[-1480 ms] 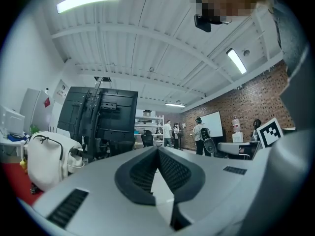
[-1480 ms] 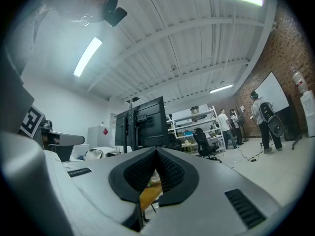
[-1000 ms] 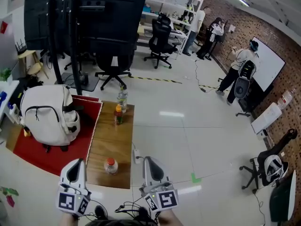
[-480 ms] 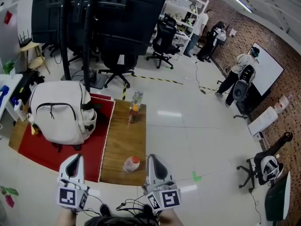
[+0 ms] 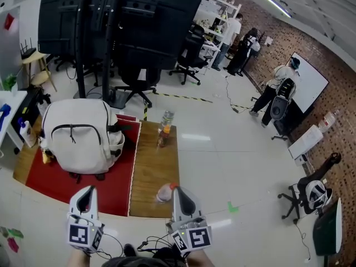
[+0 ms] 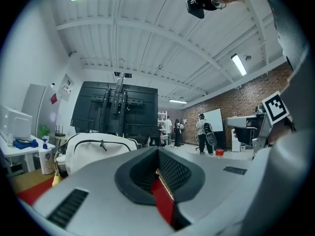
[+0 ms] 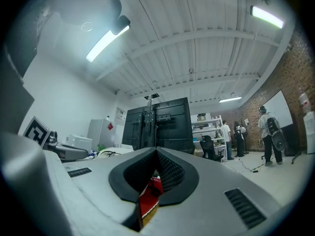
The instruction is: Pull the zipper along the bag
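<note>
A white backpack [image 5: 80, 135] with black zipper lines stands upright on a red mat [image 5: 67, 177] at the left of the head view. It also shows as a white backpack [image 6: 98, 149] low at the left in the left gripper view, with a black zipper pull [image 6: 102, 144] on its front. My left gripper [image 5: 87, 192] is shut and empty, well in front of the bag. My right gripper [image 5: 179, 193] is shut and empty too, near the table's front corner. Neither touches the bag.
A low wooden table [image 5: 157, 171] bears the mat, two bottles [image 5: 164, 128] at its far end and a red-capped bottle [image 5: 166, 192] lying near my right gripper. Black office chairs [image 5: 133, 79] and a big black screen stand behind. Several people stand far right by a whiteboard [image 5: 307, 82].
Table and backpack have slid rightward and nearer in the head view as I moved across the room. Both grippers kept their place in the picture and stayed shut.
</note>
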Available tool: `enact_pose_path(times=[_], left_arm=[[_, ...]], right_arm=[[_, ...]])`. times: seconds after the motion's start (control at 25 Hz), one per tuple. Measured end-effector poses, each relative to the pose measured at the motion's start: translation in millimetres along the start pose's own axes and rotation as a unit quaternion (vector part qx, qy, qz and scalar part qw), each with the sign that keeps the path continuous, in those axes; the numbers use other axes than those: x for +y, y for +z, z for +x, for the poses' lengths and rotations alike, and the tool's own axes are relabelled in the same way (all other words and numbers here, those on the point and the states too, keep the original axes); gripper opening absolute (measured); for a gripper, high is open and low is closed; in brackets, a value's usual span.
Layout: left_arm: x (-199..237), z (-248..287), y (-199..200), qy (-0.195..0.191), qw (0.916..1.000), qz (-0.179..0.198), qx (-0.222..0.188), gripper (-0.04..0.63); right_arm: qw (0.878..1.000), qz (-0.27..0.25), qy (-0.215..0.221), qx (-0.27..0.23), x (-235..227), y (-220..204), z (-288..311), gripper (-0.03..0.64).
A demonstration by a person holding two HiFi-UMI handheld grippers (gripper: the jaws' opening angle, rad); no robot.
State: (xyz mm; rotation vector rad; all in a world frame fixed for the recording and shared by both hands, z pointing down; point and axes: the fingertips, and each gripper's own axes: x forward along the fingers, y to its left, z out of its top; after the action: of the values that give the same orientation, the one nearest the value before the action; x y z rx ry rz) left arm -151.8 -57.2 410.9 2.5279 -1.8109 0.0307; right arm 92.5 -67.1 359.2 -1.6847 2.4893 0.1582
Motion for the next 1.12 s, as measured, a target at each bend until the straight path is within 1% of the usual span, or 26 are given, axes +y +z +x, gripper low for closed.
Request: enact_pose_path(times=[0.16, 0.28, 0.4, 0.64, 0.88, 1.04, 1.12], left_arm=[[-4.3, -1.1, -2.1, -0.016, 0.9999, 0.005, 0.000, 0.026], [-12.0, 2.3, -3.0, -0.020, 0.9998, -0.004, 0.005, 0.026], [-22.7, 9.9, -3.0, -0.017, 0.9998, -0.008, 0.009, 0.026], [-48.3, 27.4, 3.8, -0.016, 0.9998, 0.001, 0.010, 0.026], [-61.0, 38.1, 17.3, -0.001, 0.9999, 0.008, 0.012, 0.026], [-63.0, 44.6, 15.0, 0.013, 0.9996, 0.009, 0.023, 0.026], [-60.0, 47.4, 12.6, 0.025, 0.9993, 0.006, 0.027, 0.026]], right_arm=[[1.000, -0.019, 0.009, 0.006, 15.6, -6.4, -5.3, 0.014], [0.999, -0.024, 0.022, 0.004, 19.4, -5.2, -8.2, 0.014], [1.000, -0.016, 0.023, -0.002, 7.0, -2.9, -7.2, 0.014], [1.000, 0.004, 0.021, -0.011, -25.5, -3.7, -6.1, 0.014], [0.999, 0.002, 0.048, -0.026, -36.6, 14.0, -5.8, 0.014], [0.996, -0.003, 0.077, -0.053, -38.2, 32.8, -2.7, 0.014], [0.994, 0.006, 0.089, -0.059, -40.1, 33.1, 2.8, 0.014]])
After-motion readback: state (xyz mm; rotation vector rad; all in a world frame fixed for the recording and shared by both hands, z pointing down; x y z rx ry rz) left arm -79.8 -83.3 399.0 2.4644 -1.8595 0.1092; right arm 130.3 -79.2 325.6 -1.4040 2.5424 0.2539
